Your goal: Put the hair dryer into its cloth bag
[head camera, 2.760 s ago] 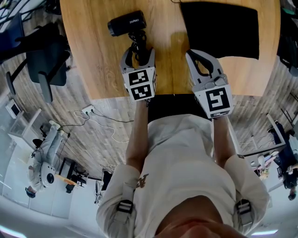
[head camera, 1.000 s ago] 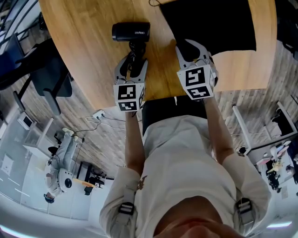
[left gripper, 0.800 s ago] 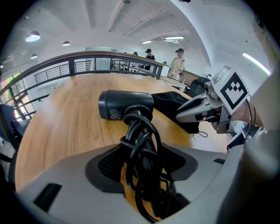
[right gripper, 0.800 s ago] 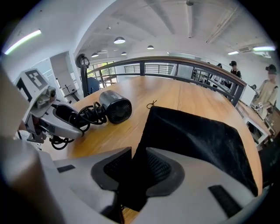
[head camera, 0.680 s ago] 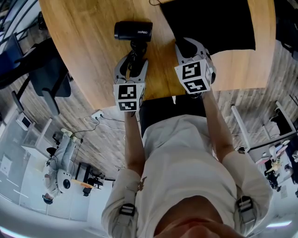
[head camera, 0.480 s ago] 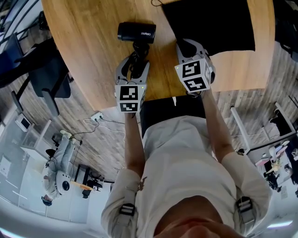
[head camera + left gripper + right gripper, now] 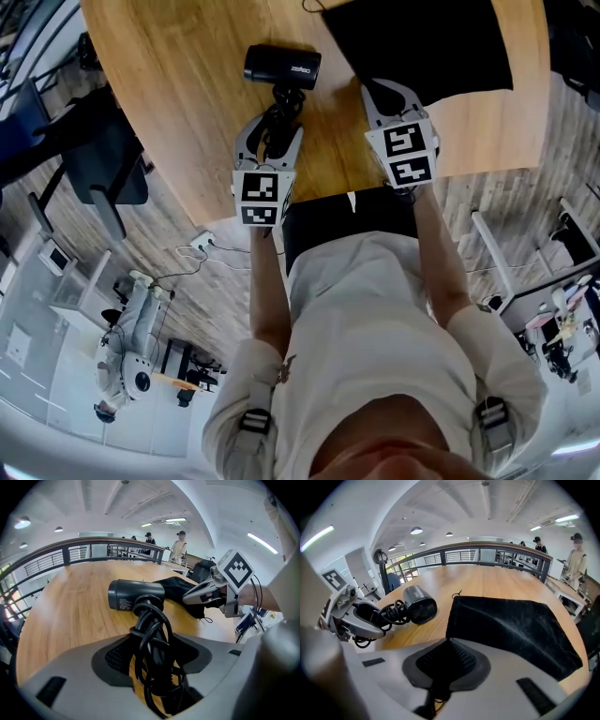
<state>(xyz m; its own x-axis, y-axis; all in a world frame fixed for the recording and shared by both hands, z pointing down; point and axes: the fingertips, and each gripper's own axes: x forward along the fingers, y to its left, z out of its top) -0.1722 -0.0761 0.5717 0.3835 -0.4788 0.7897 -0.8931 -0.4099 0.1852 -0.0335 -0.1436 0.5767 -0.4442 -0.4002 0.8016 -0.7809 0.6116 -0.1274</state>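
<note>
Nudged nearer the right gripper (image 7: 380, 94), the hair dryer (image 7: 281, 67) sits clamped by its cord-wrapped handle in the left gripper (image 7: 272, 117), while the right gripper pinches the cloth bag (image 7: 431, 47) at its near corner, insertion seemingly still ahead.

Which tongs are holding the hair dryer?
The left tongs: they are closed on the hair dryer by its cord-wrapped handle, its barrel poking out in front. The right tongs pinch a corner of the black cloth bag instead.

Round wooden table (image 7: 178, 112), black office chair (image 7: 105, 161), plank floor (image 7: 192, 281)
</note>
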